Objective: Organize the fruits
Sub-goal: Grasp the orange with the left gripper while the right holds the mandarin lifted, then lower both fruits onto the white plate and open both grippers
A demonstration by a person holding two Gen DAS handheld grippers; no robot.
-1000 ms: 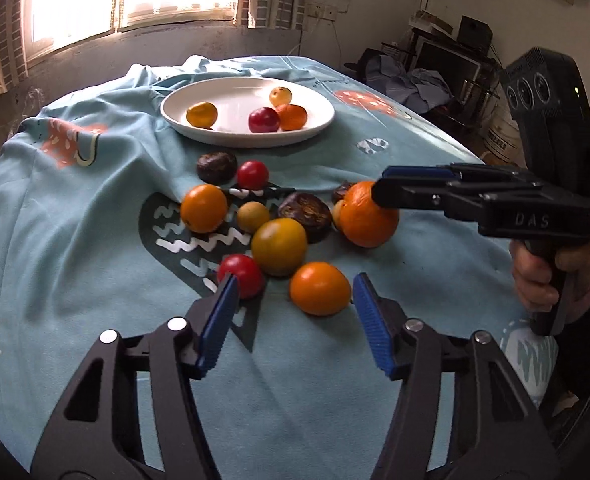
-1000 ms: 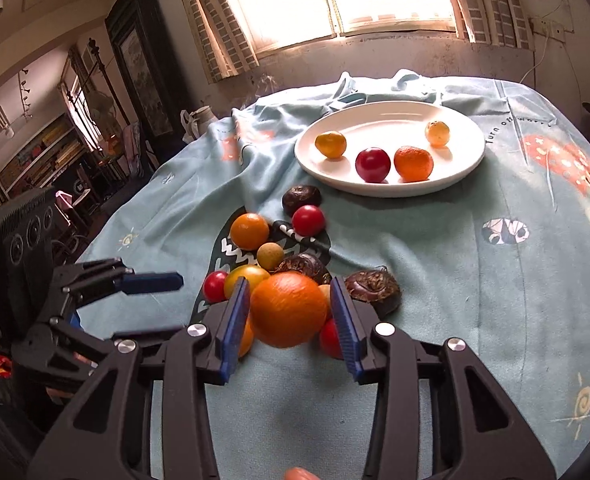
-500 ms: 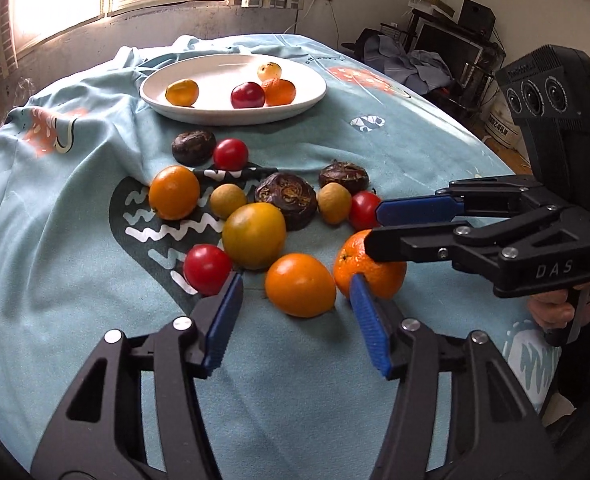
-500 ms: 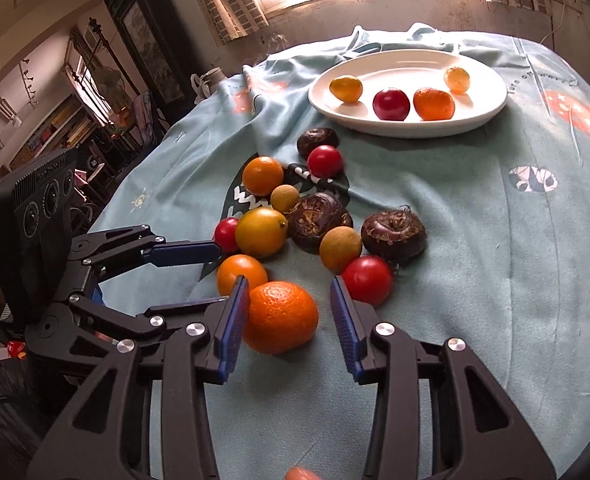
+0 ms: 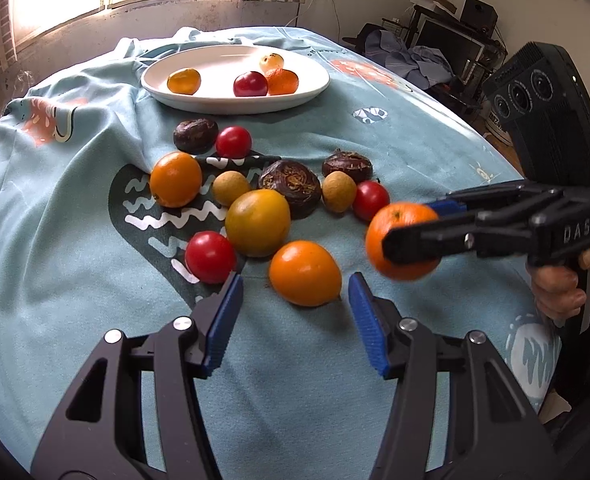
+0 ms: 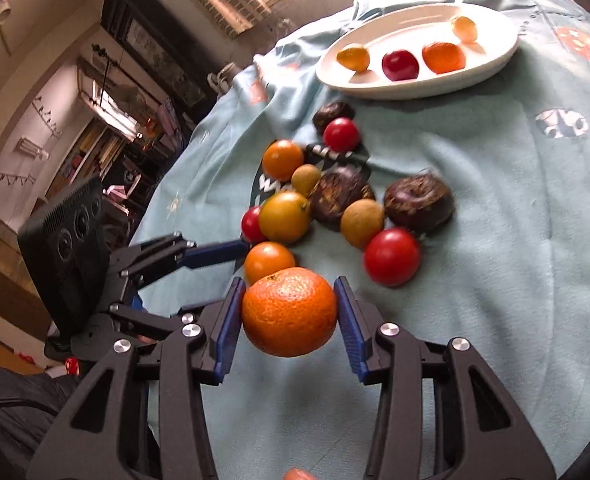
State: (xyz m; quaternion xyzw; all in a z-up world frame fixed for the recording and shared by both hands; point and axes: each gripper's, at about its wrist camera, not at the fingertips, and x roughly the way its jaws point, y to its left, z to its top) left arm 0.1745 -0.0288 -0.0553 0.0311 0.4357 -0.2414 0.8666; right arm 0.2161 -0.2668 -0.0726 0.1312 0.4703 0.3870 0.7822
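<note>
Blue pads, left view: the pads (image 5: 223, 320) of the left tongs (image 5: 293, 320) stand spread, pinching nothing.
Orange: a smooth orange (image 5: 305, 273) lies on the cloth (image 5: 375, 128) just beyond the tips, centred between them and touching neither.
Tomato: a red tomato (image 5: 210, 257) lies just beyond the left tip.
Heap: more fruit lies bunched farther out, orange, yellow, red and dark brown.
Plate: a white plate (image 5: 215, 102) at the far side holds four small fruits.
Mandarin: the mandarin (image 5: 403, 216) is at the right, near the heap's edge, pinched in the right tongs (image 5: 413, 226), which reach in from the right.
Hand: a hand (image 5: 563, 284) grips the right tongs' handle at the right edge.
Right view, grip: both right pads (image 6: 347, 320) touch the mandarin's sides; these jaws have just widened slightly with the mandarin between them.
Contact below: I cannot tell whether the mandarin touches the cloth.
Neighbours: the smooth orange sits just beyond the mandarin; another tomato (image 6: 392, 256) lies farther right.
Left tongs: they reach in from the left, tips spread beside the orange.
</note>
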